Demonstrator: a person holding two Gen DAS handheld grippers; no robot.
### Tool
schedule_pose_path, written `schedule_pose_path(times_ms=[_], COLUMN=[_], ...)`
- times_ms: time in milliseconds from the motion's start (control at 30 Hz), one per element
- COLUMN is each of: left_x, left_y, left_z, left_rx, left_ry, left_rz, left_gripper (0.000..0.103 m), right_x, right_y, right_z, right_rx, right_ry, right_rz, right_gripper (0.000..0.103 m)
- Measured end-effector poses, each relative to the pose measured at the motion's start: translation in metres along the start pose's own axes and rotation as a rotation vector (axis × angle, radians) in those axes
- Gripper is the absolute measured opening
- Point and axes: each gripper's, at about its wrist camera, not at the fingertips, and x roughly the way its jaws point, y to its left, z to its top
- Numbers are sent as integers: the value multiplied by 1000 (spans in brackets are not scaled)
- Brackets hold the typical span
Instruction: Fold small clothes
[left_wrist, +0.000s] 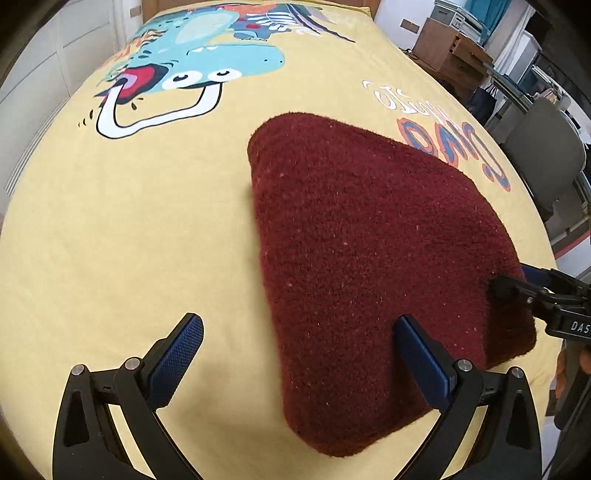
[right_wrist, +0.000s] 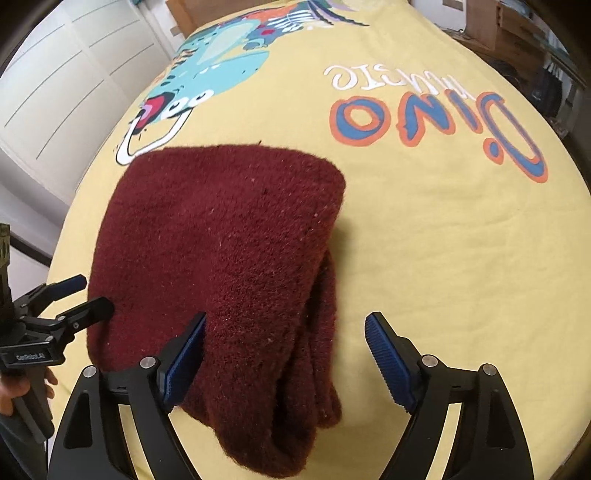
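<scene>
A dark red fuzzy knitted garment (left_wrist: 369, 258) lies folded into a thick pad on the yellow bed cover (left_wrist: 129, 240); it also shows in the right wrist view (right_wrist: 221, 258), with stacked layers along its right edge. My left gripper (left_wrist: 299, 354) is open, its right finger over the garment's near left part, its left finger over the cover. My right gripper (right_wrist: 284, 350) is open and straddles the garment's near right edge. Each gripper also shows in the other view: the right one (left_wrist: 517, 280) at the garment's right edge, the left one (right_wrist: 92, 295) at its left edge.
The yellow cover carries a blue dinosaur print (left_wrist: 207, 62) at the far end and "Dino" lettering (right_wrist: 436, 122) to the right. White cupboard doors (right_wrist: 74, 74) stand left of the bed. A wooden cabinet (left_wrist: 450, 51) and a grey chair (left_wrist: 543, 147) stand on the right.
</scene>
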Motion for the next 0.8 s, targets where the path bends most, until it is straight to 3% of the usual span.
schedule_pose_path(times_ms=[100,233,433,800], left_x=[15,42,44,17], left_y=[0,-5,-4,-2], left_z=[-1,0,-12,-11], left_rx=[-17,-23,-4,-51], left_ry=[24,39,-26,-35], left_rz=[11,10,13,-13], left_gripper=[102,103,103,102], right_x=[8,23,31,5], right_y=[-6,-19,-32,-13], right_z=[-4,-14,-24,-26], right_rx=[3,-3,37,-13], right_ry=[12,21,-24,-68], right_rz=[-31,-68,-34,-101], right_gripper=[97,101,102,102])
